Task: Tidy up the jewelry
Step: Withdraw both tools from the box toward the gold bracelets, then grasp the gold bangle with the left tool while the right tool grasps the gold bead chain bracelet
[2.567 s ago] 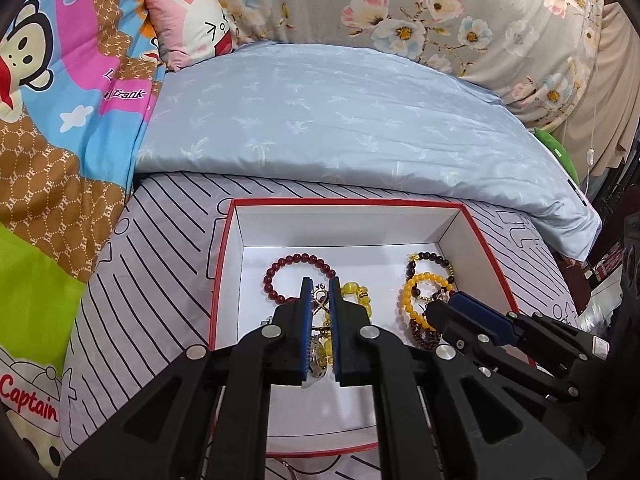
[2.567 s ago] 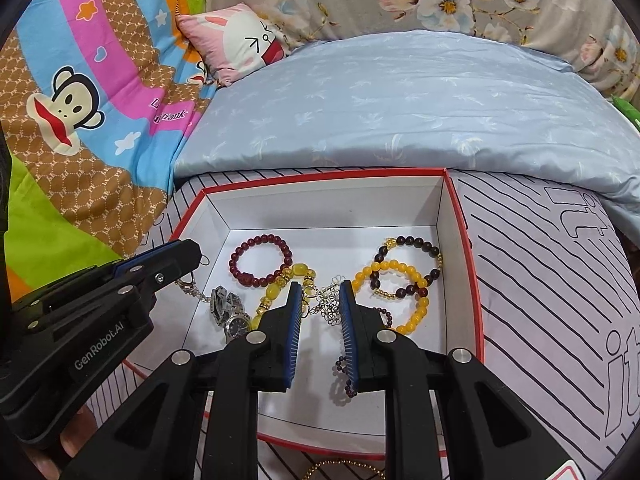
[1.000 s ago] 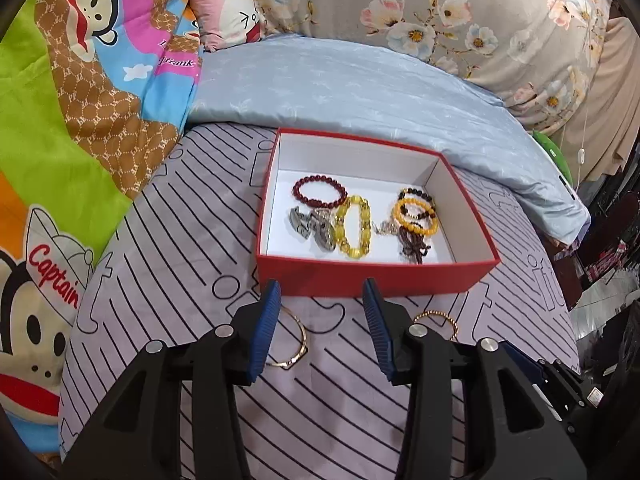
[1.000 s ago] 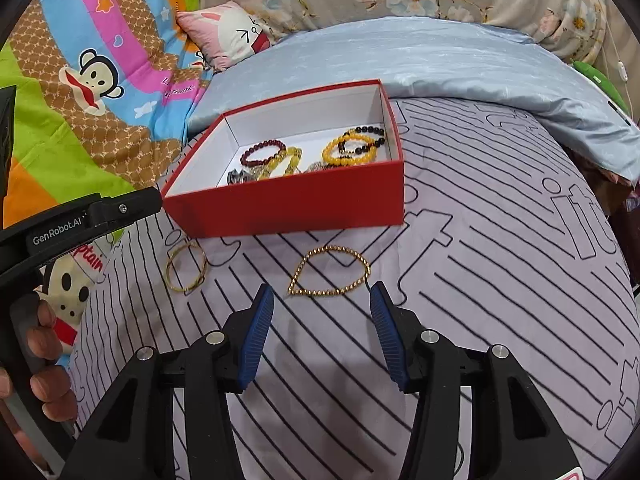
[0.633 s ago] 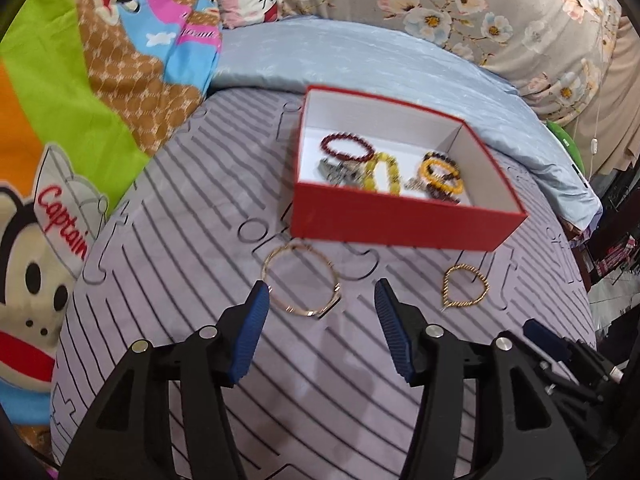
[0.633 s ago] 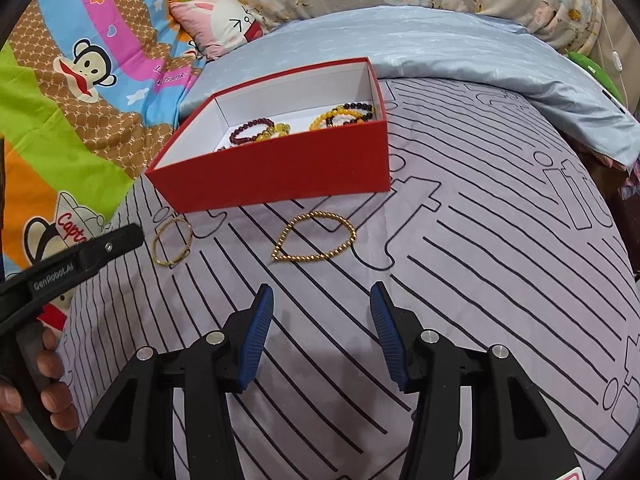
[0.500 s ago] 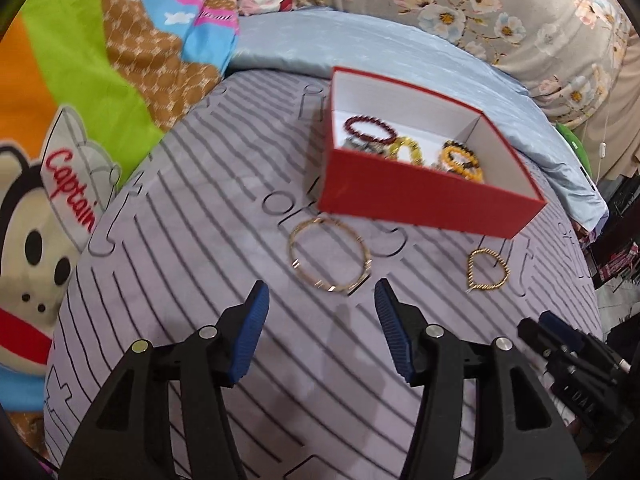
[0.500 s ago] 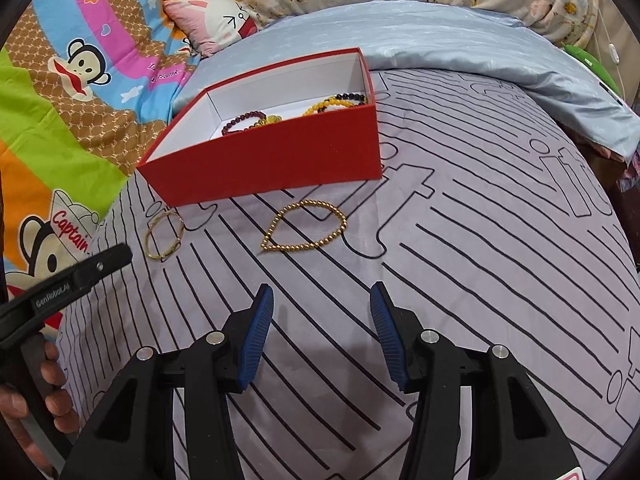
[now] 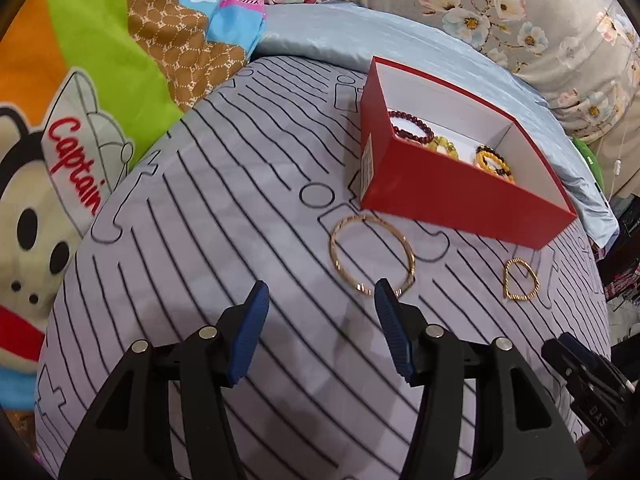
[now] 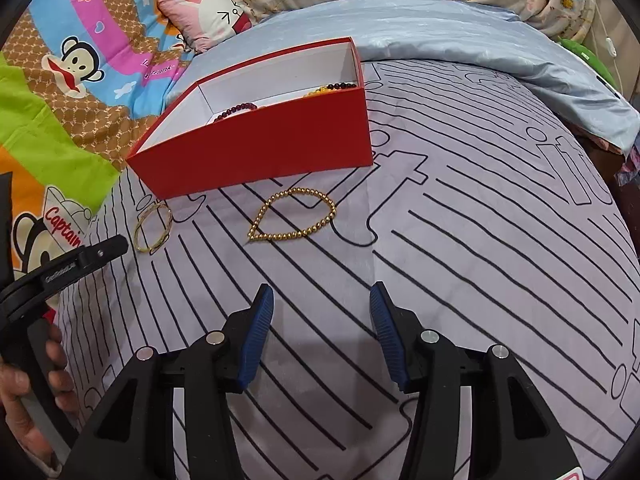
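A red box (image 9: 460, 196) with a white inside holds several bead bracelets, dark red (image 9: 412, 128) and yellow (image 9: 490, 160) among them. It also shows in the right wrist view (image 10: 260, 148). A thin gold bangle (image 9: 372, 256) lies on the striped sheet just in front of the box, also in the right wrist view (image 10: 153, 227). A gold bead bracelet (image 10: 294, 214) lies to its right, small in the left wrist view (image 9: 520, 280). My left gripper (image 9: 320, 300) is open and empty, its right finger at the bangle's near edge. My right gripper (image 10: 320, 304) is open and empty, short of the bead bracelet.
The grey striped sheet (image 10: 480, 240) covers the bed. A light blue quilt (image 10: 440, 32) lies behind the box. A cartoon monkey blanket (image 9: 80, 120) is on the left, with a pink pillow (image 10: 212, 16) at the back. The bed edge drops off at the right.
Both grippers let go of jewelry in the box, opened and pulled back out of it. They now sit low over the sheet in front of the box, near the bangle and bead bracelet.
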